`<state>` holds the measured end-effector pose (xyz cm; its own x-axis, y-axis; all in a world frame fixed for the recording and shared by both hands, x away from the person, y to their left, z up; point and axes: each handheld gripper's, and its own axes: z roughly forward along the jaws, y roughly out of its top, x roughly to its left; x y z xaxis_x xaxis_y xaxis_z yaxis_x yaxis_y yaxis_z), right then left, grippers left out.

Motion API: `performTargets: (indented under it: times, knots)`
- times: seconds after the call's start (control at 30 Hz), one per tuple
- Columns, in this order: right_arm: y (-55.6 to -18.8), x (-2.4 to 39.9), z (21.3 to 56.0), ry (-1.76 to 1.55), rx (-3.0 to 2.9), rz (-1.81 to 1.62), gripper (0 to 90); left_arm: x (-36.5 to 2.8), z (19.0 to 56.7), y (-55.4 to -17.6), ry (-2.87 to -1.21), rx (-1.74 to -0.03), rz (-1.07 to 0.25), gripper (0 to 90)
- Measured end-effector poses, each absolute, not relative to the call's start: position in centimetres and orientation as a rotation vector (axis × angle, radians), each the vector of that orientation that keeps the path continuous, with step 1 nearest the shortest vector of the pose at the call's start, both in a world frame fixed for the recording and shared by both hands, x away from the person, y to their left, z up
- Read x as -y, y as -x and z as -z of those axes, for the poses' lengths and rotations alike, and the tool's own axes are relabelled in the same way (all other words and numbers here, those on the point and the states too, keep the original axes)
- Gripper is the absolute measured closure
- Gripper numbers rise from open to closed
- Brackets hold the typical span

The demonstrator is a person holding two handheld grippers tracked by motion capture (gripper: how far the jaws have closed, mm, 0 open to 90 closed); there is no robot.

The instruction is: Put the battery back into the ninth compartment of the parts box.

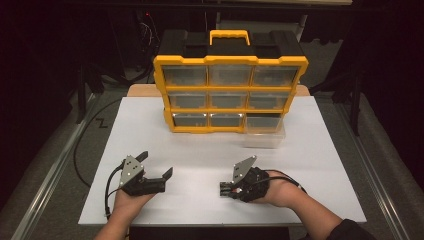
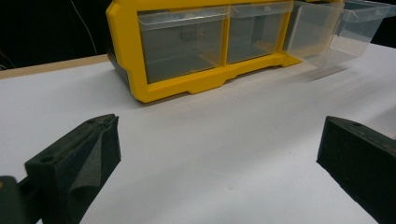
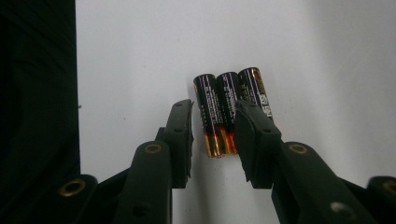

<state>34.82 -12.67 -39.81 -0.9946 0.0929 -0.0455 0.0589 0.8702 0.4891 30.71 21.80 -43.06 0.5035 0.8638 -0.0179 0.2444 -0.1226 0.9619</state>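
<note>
Three black-and-gold batteries (image 3: 229,107) lie side by side on the white table (image 1: 200,150). My right gripper (image 3: 214,114) points down over them, its jaws astride two of them. A thin gap shows beside the left finger (image 3: 182,135). The right finger (image 3: 254,140) covers the lower part of the third battery. In the high view the right gripper (image 1: 226,189) sits low on the table near the front edge. My left gripper (image 1: 156,164) rests to the left, wide open with nothing between its fingers, and in its own view the left gripper (image 2: 219,135) faces the organizer.
A yellow organizer (image 1: 230,92) with clear drawers stands at the back of the table. Its bottom right drawer (image 1: 264,131) is pulled out; in the left gripper view the drawer (image 2: 336,32) looks empty. Dark floor and cables surround the table.
</note>
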Motion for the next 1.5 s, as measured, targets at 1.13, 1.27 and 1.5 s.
performTargets:
  times: [1.13,1.27,1.5]
  knots:
    - [-34.4,12.4,41.1,-0.061,-3.015,-0.736,77.0,-21.8,43.1,-30.7,-1.646,-0.961,-0.71,0.2]
    - [-34.4,12.4,41.1,-0.068,-3.023,-0.734,77.4,-21.8,43.0,-30.7,-1.644,-0.962,-0.711,0.2]
    - [-34.5,12.3,41.1,-0.046,-3.028,-0.72,77.9,-21.8,43.1,-30.7,-1.646,-0.961,-0.711,0.2]
